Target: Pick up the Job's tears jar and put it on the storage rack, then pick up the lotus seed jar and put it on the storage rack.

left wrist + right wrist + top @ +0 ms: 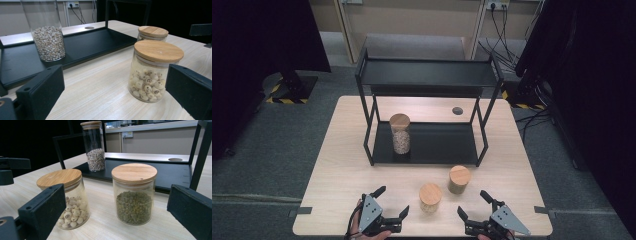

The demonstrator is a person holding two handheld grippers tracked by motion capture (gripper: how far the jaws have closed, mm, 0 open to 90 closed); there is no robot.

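A two-tier black shelf [427, 145] stands at the back middle of the wooden table [337, 165]. On its lower tier is a tall glass jar of small grains [400, 133] [47, 37] [94, 147] with a wooden lid. Two short wooden-lidded jars stand in front of the shelf: one with pale round seeds [430, 198] [155, 71] [67, 198], one with green beans [459, 179] [153, 33] [134, 193]. My left gripper [392, 201] is open at the front edge, left of the pale-seed jar. My right gripper [473, 202] is open, in front of the green-bean jar.
A round cable hole [457, 110] is set in the table behind the shelf. The shelf's upper tier [428, 74] carries nothing. Dark curtains and stands flank the table; cables run to wall sockets [497, 6] at the back.
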